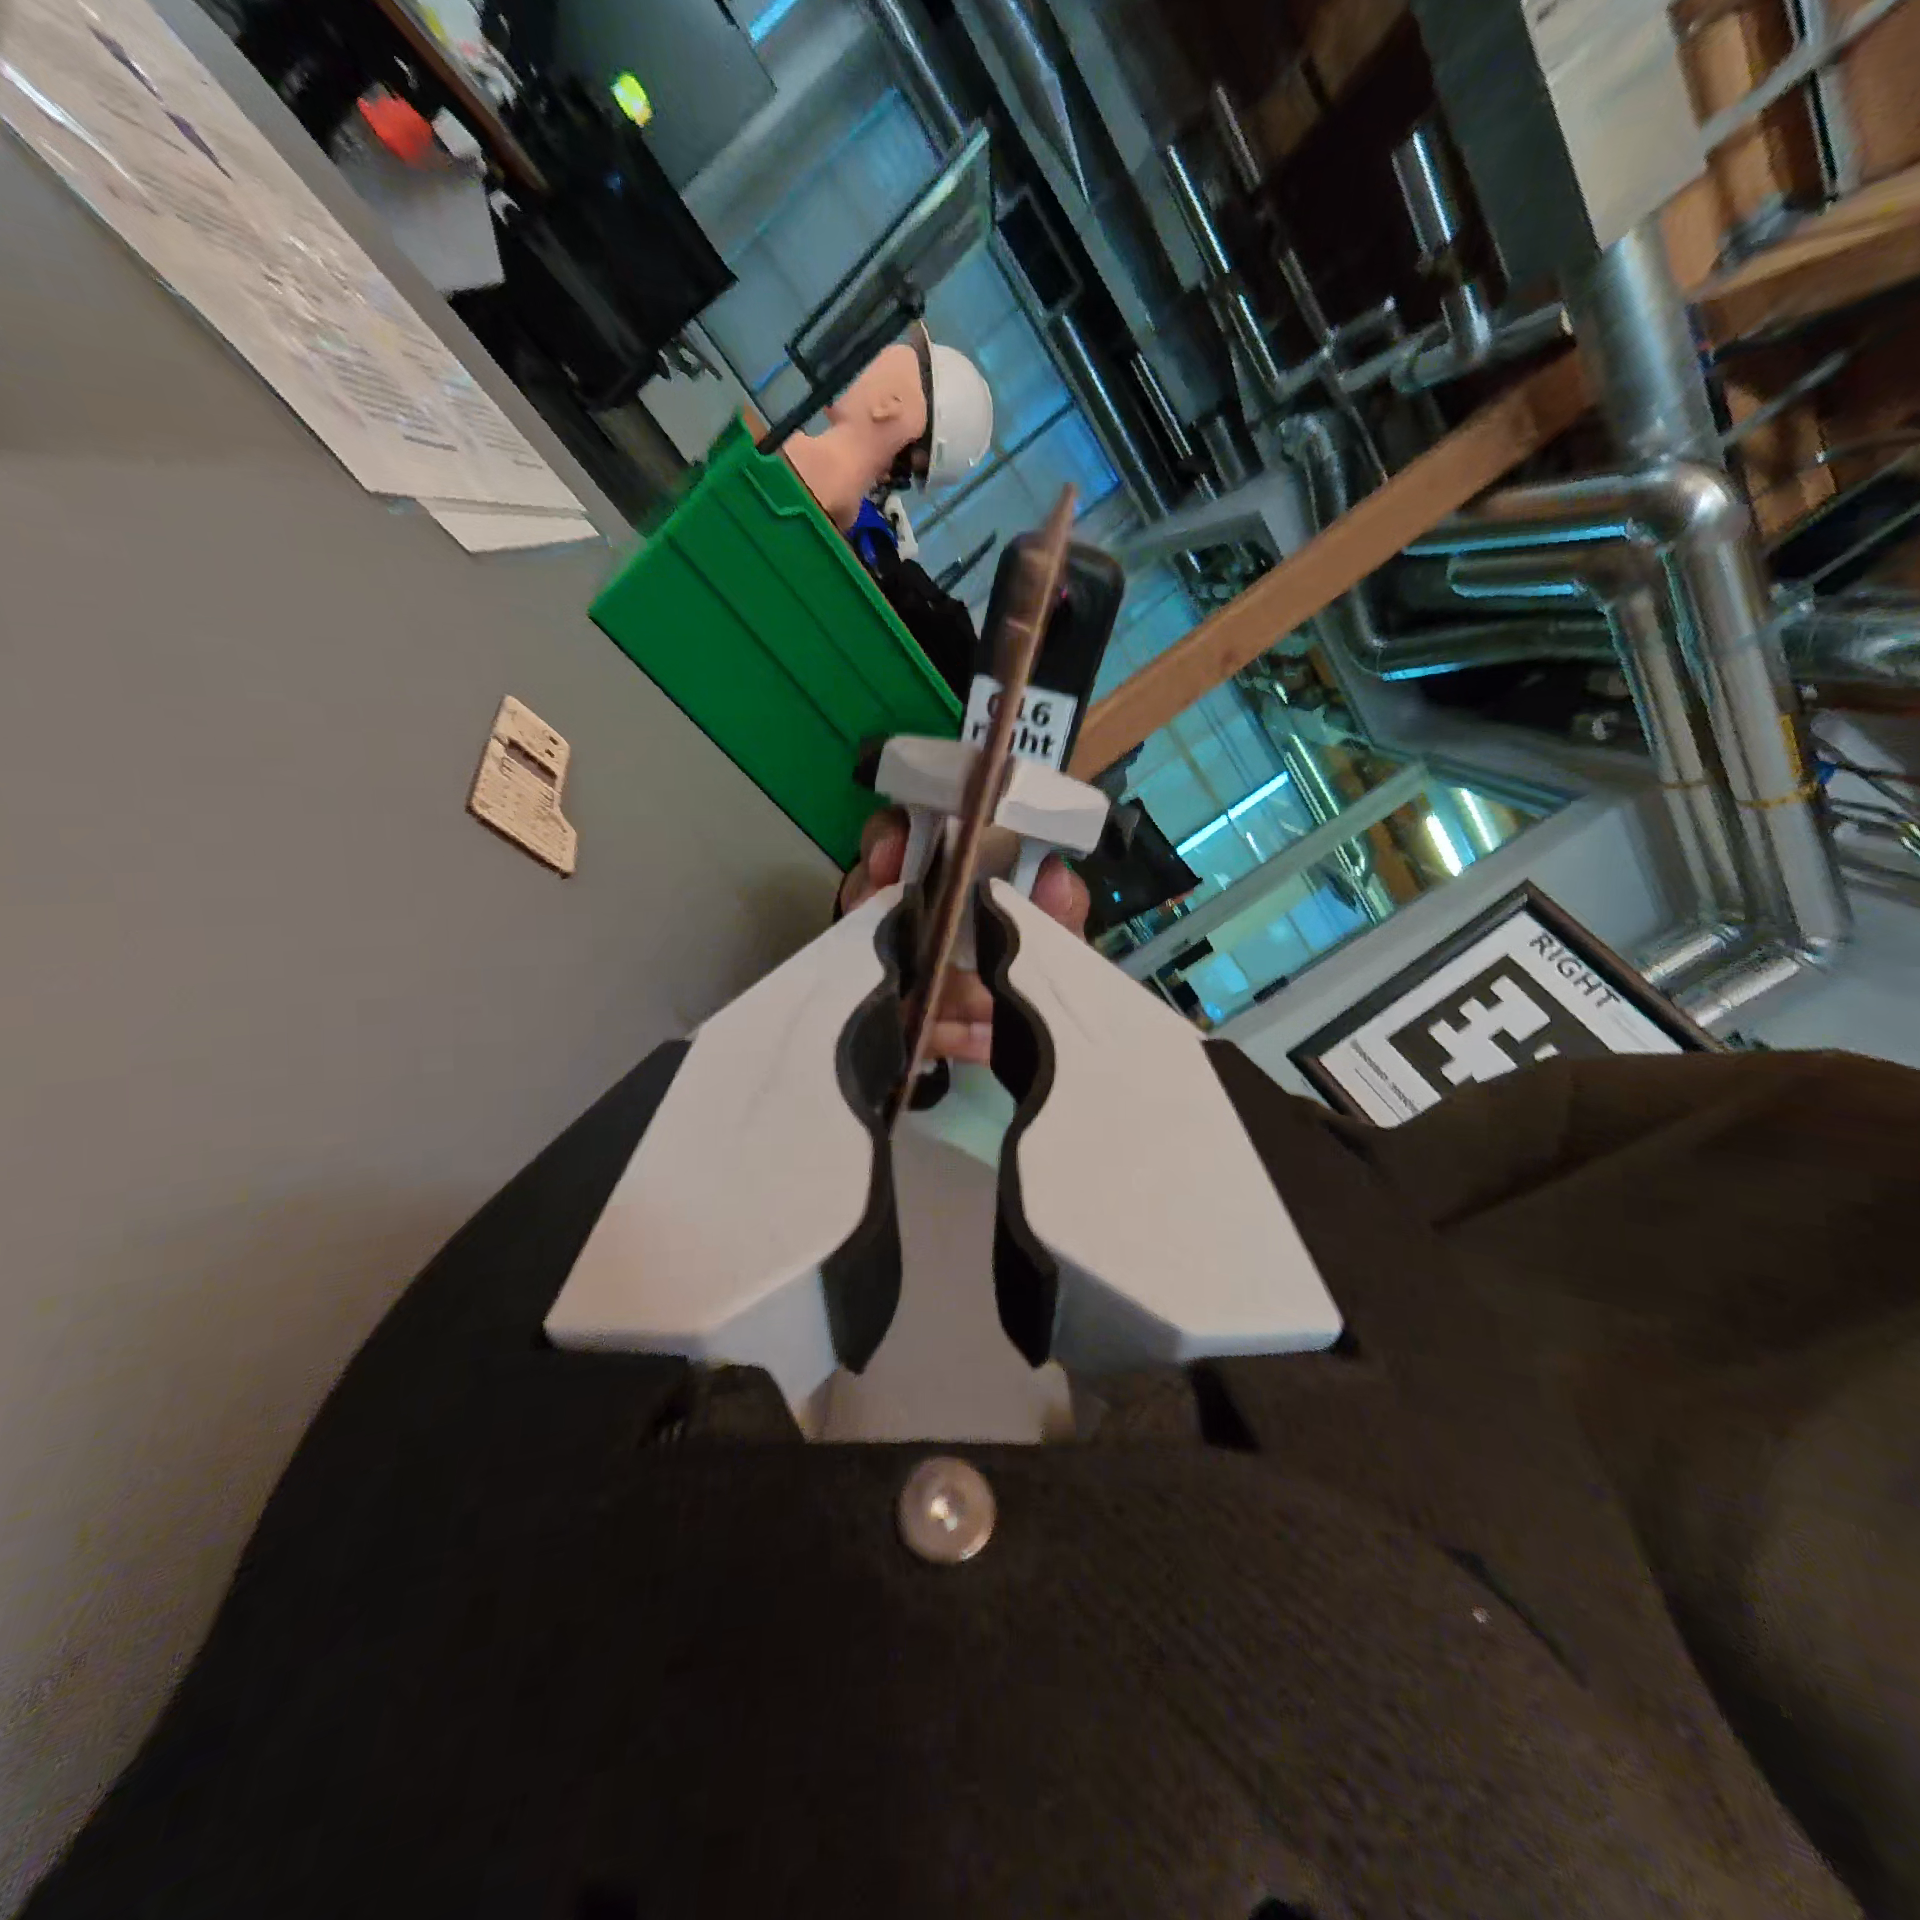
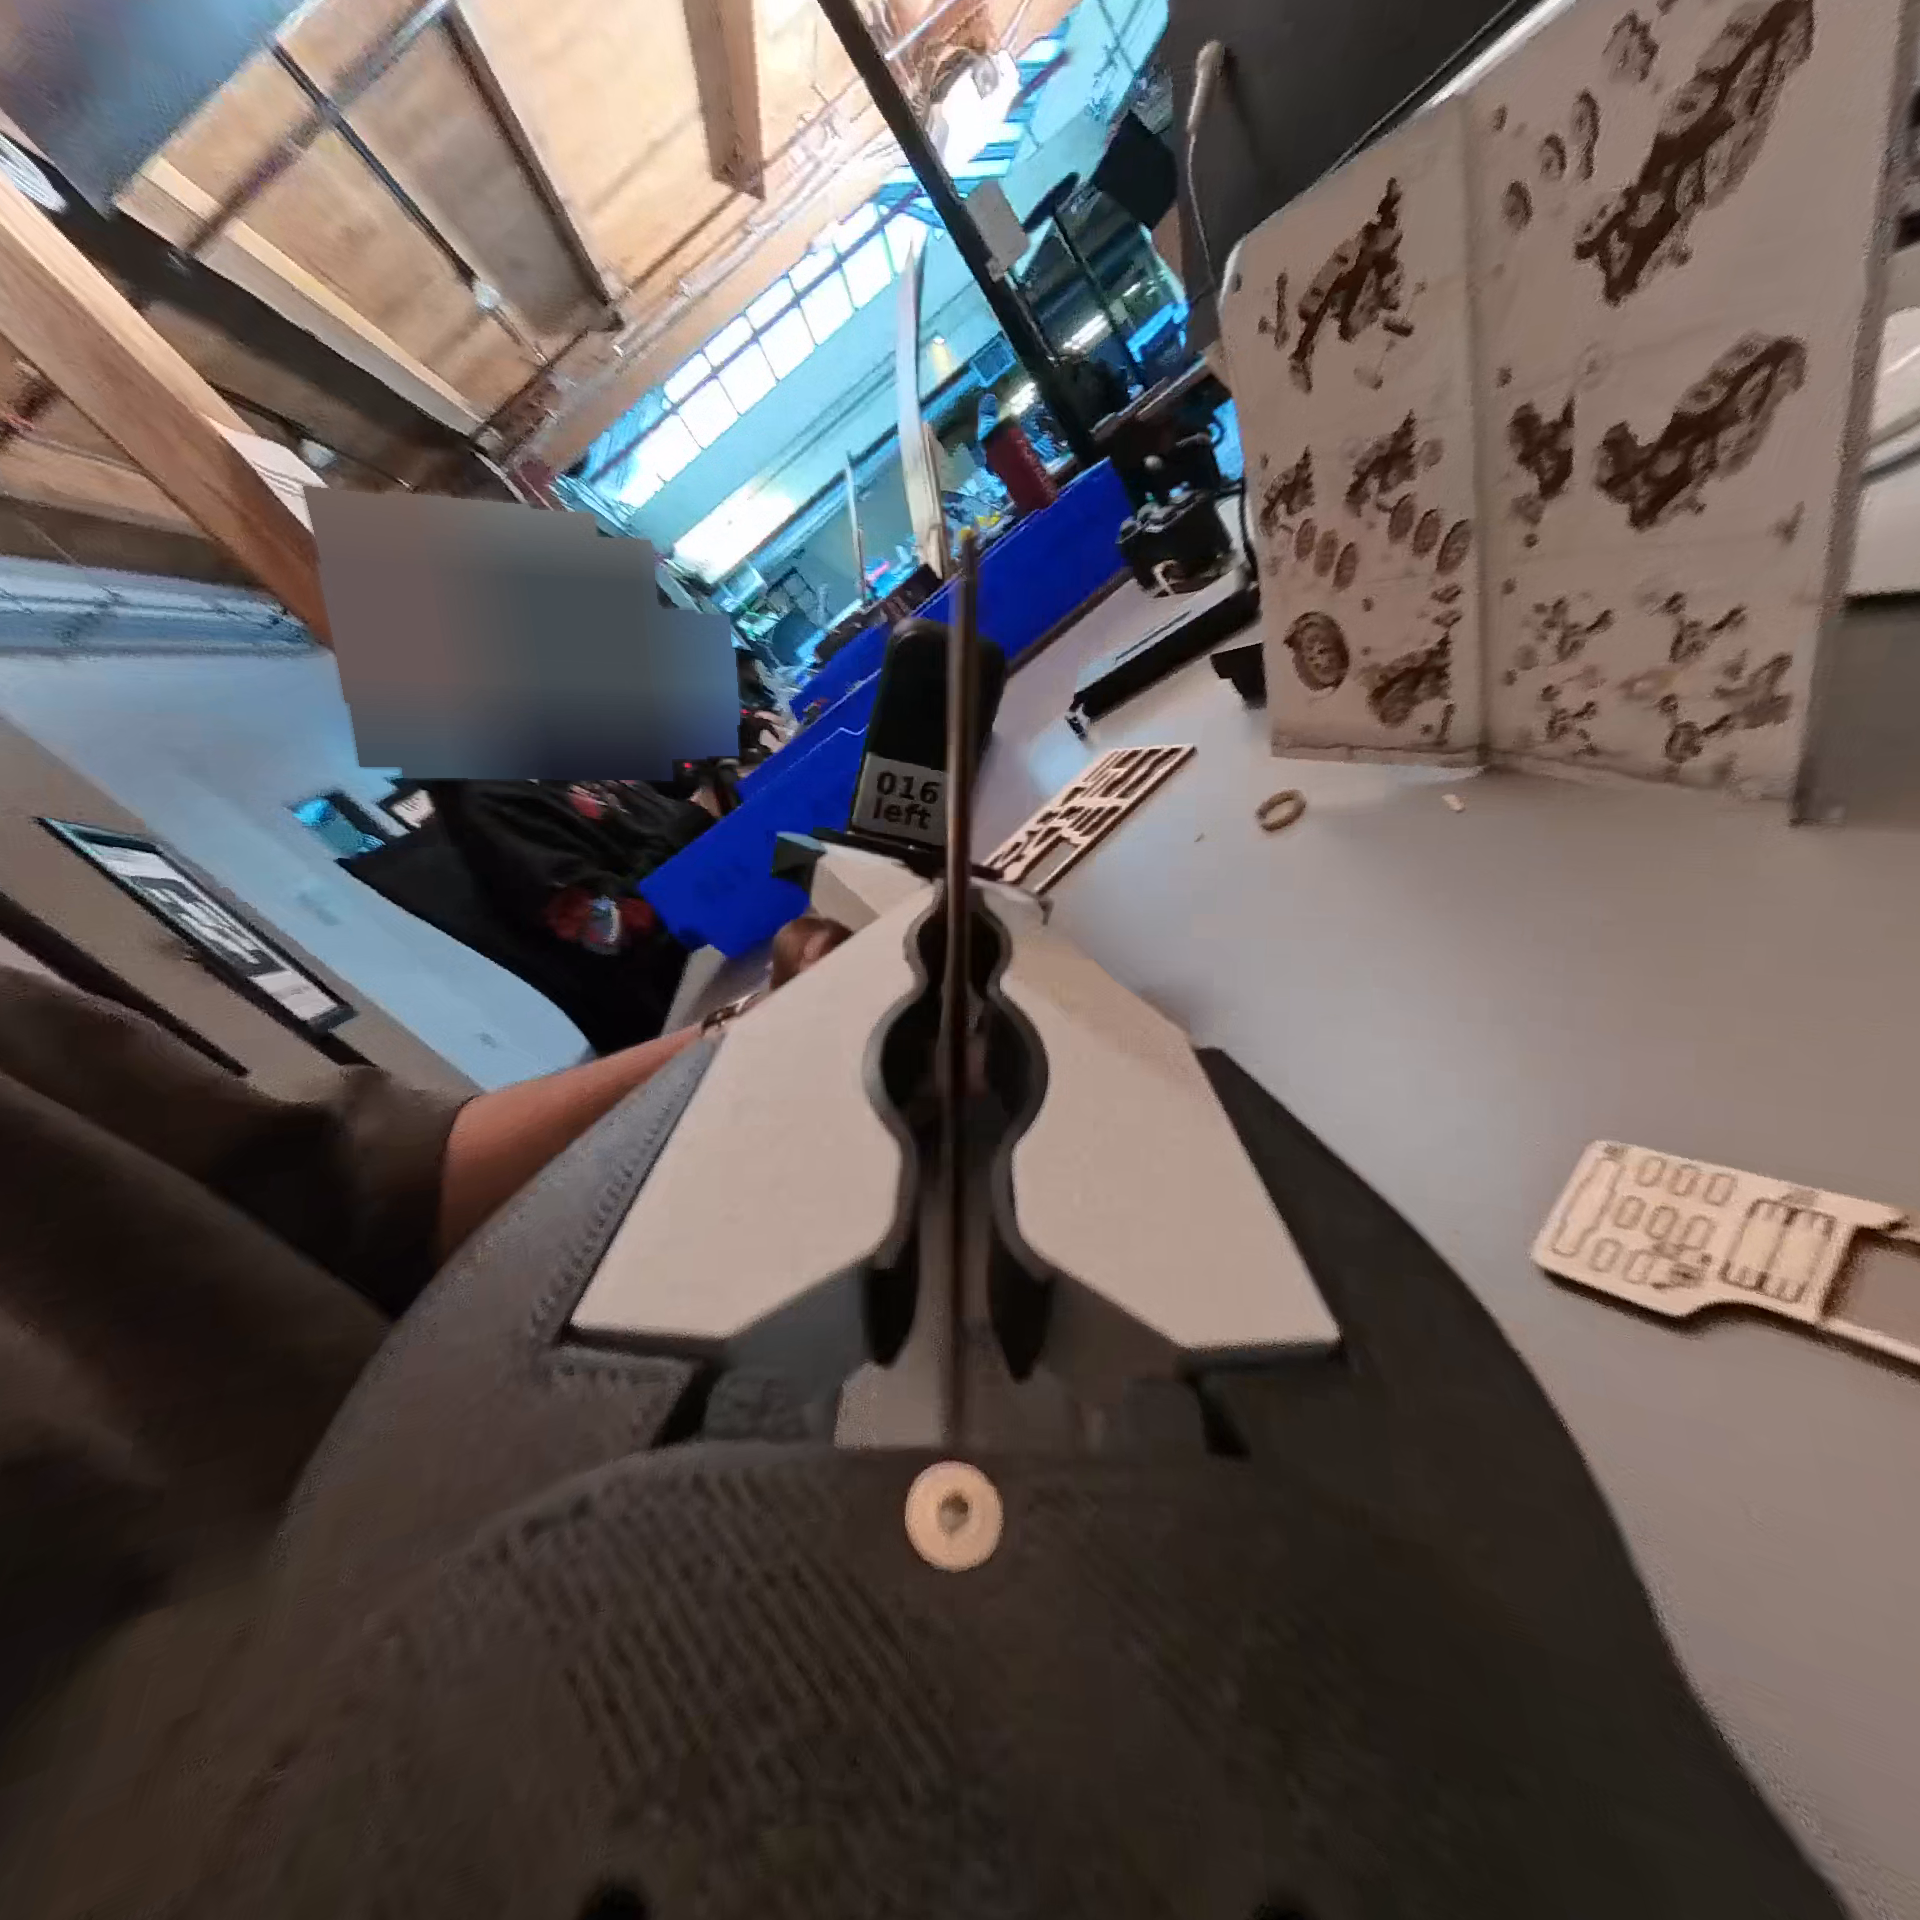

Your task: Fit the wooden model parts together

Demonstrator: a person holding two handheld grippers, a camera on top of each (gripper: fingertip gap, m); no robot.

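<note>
grey table (image 2: 1455,987), two grippers, one thin wooden sheet (image 2: 964,935) between

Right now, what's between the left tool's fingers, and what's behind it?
A thin wooden sheet, seen edge-on, stands between the left tool's fingers. Behind it is the right tool, also on the sheet, then a green bin. The sheet's faces are hidden.

A thin wooden sheet (image 2: 964,935) stands edge-on, clamped; flat laser-cut panels lie on the table at three o'clock (image 2: 1725,1252) and one o'clock (image 2: 1091,816).
</note>
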